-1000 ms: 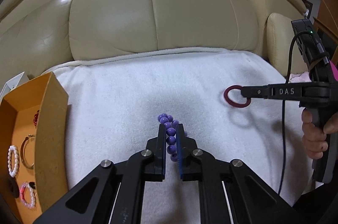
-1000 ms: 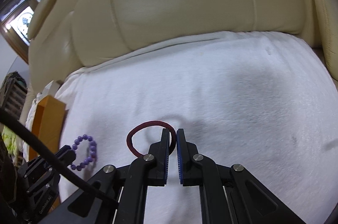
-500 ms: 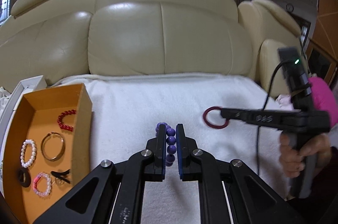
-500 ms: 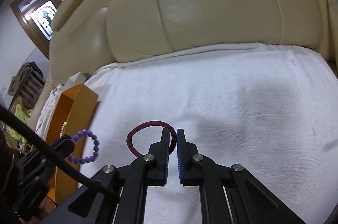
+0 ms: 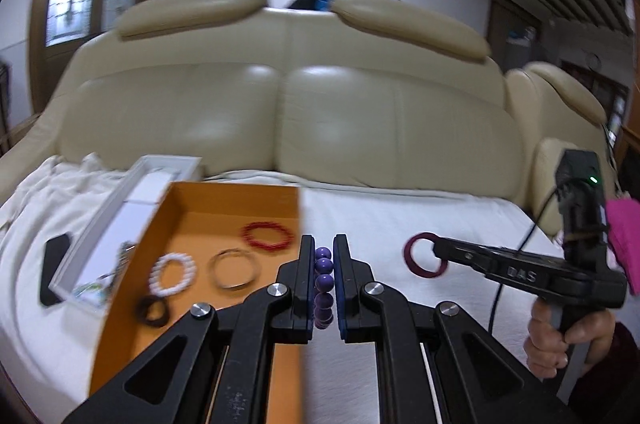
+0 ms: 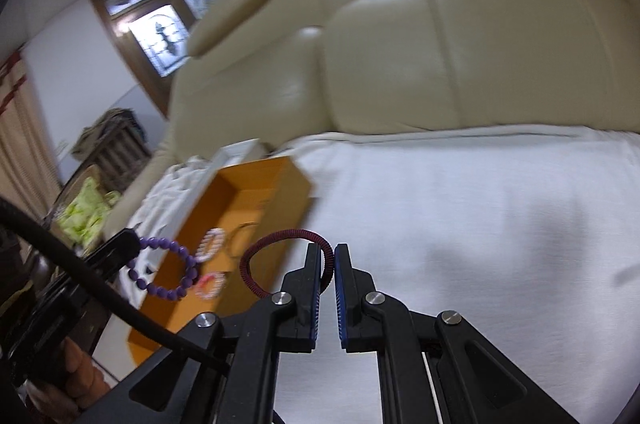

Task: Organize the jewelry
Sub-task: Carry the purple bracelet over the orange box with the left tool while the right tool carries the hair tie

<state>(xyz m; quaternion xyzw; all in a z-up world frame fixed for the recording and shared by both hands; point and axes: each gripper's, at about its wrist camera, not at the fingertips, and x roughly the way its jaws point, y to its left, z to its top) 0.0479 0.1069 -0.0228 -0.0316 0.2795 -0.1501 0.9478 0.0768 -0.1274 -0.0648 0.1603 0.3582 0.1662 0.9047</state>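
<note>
Left gripper: our left gripper point(image 5: 323, 252) has its jaws nearly closed, clamped on the purple bead bracelet point(image 5: 324, 280).
Purple bracelet, axis: in the left wrist view we see it edge-on, a column of beads running from 6 to 12 o'clock along the fingers; in the right wrist view point(image 6: 168, 270) it hangs as an open loop toward 5 o'clock from the fingertips, over the near end of the box.
Right gripper: our right gripper point(image 6: 328, 256) is pinched almost shut on the dark red corded ring point(image 6: 276, 260), gripping its right-hand edge.
Red ring, axis: the loop stands out toward 9 o'clock from the fingers, its opening facing the camera; in the left wrist view point(image 5: 424, 260) it sits at the gripper's tip, above the towel.
Orange box: the orange box point(image 5: 224, 200) lies at 10 o'clock of our left gripper, open side up.
Count in box: we count five pieces — one red bead bracelet point(image 5: 267, 236), one white bead bracelet point(image 5: 173, 274), one metal bangle point(image 5: 234, 268), one dark band point(image 5: 154, 310), and one pink-and-white bracelet point(image 6: 212, 284).
Held count: two, one per gripper.
Surface: a white towel point(image 5: 400, 220) over the cream sofa point(image 5: 280, 112).
Beyond box: a white tray point(image 5: 132, 192) at 9 o'clock of the box.
</note>
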